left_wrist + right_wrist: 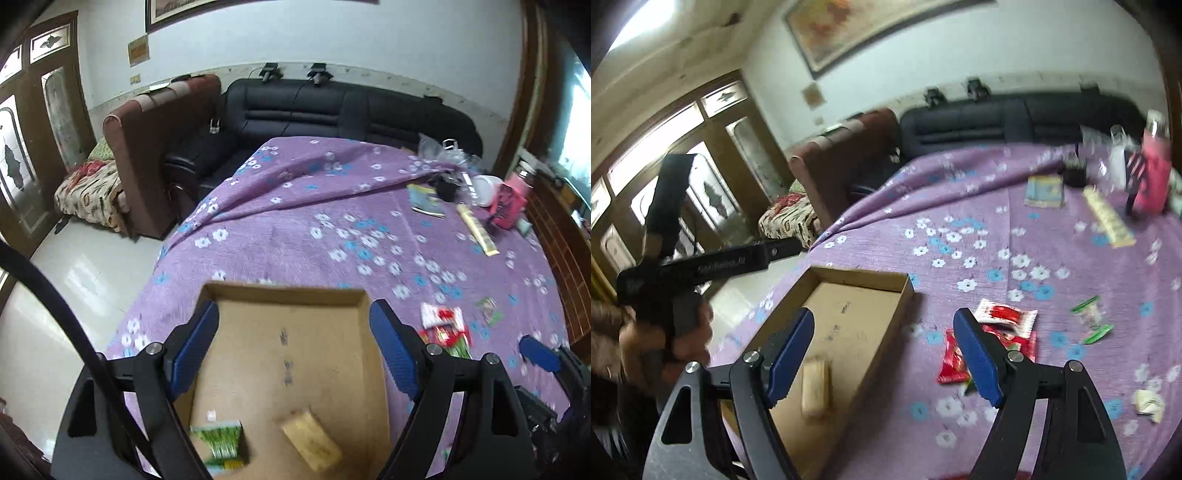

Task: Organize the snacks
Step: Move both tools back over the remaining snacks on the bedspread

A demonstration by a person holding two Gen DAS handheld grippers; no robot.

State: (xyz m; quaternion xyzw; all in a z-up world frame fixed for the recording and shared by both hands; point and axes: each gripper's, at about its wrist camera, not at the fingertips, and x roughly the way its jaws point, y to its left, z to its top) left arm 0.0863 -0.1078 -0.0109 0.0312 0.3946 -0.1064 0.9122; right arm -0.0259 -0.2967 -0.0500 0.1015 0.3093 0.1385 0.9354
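Note:
A shallow cardboard box (354, 293) (886, 277) lies on the purple flowered tablecloth. Inside it are a tan wafer pack (312, 439) (814, 386) and a green and white snack pack (221, 443). My left gripper (293, 343) is open and empty, above the box. My right gripper (884, 354) is open and empty, over the box's right wall. Red and white snack packs (443, 323) (1004, 321) lie right of the box. A green-edged packet (1091, 319) (489, 310) and a crumpled cream wrapper (1148, 404) lie farther right.
At the table's far right stand a pink bottle (1152, 177), a booklet (1044, 190), a long yellow pack (1108, 218) and plastic bags. A black sofa (332, 107) and a brown armchair (155, 147) stand behind the table. The right gripper's blue finger (539, 354) shows in the left wrist view.

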